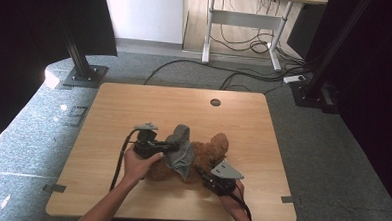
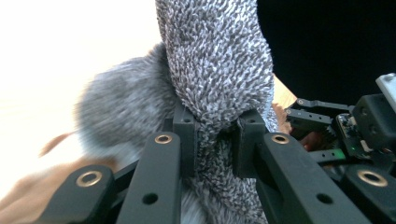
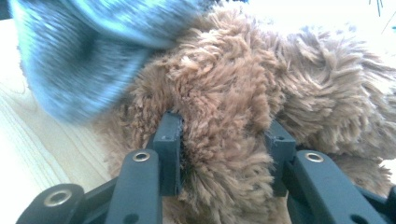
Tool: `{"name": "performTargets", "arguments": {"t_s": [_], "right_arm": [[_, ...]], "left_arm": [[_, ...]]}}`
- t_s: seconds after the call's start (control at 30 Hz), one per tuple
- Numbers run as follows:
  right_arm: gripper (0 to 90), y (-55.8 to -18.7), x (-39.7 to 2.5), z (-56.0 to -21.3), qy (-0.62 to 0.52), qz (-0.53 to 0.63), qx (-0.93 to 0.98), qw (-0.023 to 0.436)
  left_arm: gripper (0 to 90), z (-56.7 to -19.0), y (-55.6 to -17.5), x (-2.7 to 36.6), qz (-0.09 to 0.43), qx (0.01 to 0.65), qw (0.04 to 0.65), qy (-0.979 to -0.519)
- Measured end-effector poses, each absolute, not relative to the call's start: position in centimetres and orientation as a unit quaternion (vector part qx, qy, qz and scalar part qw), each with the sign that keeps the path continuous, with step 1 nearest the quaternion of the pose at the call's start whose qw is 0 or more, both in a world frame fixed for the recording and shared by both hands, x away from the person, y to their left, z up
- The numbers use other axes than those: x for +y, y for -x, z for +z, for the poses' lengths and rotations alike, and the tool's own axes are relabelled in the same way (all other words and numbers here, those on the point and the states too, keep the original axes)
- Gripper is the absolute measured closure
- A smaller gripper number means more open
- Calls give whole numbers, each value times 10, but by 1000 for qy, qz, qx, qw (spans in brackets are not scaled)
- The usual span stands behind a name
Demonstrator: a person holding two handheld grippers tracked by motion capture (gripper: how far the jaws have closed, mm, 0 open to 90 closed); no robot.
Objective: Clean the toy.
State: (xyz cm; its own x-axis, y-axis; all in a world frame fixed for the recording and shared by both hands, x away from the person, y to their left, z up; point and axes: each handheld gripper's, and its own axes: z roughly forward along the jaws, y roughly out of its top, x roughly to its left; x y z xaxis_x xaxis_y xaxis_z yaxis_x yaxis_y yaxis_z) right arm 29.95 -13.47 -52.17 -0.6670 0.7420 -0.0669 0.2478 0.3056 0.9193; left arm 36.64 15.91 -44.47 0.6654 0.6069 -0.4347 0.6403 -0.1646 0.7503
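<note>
fluffy grey cloth (image 2: pixel 219 70) drapes over shaggy brown plush toy (image 3: pixel 243 102).

A lab: black frame posts (image 1: pixel 79 50) stand beyond the table's (image 1: pixel 134 103) far corners, cables (image 1: pixel 245 75) crossing grey carpet (image 1: pixel 322 146).

floor: grey carpet (image 1: pixel 327 146) | cables (image 1: pixel 245 75) lying on it | behind: white-legged desk (image 1: pixel 248 17) | wall (image 1: pixel 143 13): white

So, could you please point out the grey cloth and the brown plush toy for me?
grey cloth (image 2: pixel 215 70), left gripper view, its fuzzy fold above the jaws.
brown plush toy (image 3: pixel 224 107), right gripper view, fur between the jaws.
</note>
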Motion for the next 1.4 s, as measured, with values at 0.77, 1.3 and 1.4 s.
{"name": "performTargets", "arguments": {"t_s": [0.77,1.3,1.4], "right_arm": [[155,-297,-149,-525,-361,514,761,164],[530,-299,-132,-529,-330,456,793,235],[560,-305,-131,-530,-341,442,784,269]], "left_arm": [[753,-487,-324,224,-53,428,542,-721],[752,-496,-324,217,-56,432,558,-707],[753,-493,-337,206,-56,434,554,-708]]}}
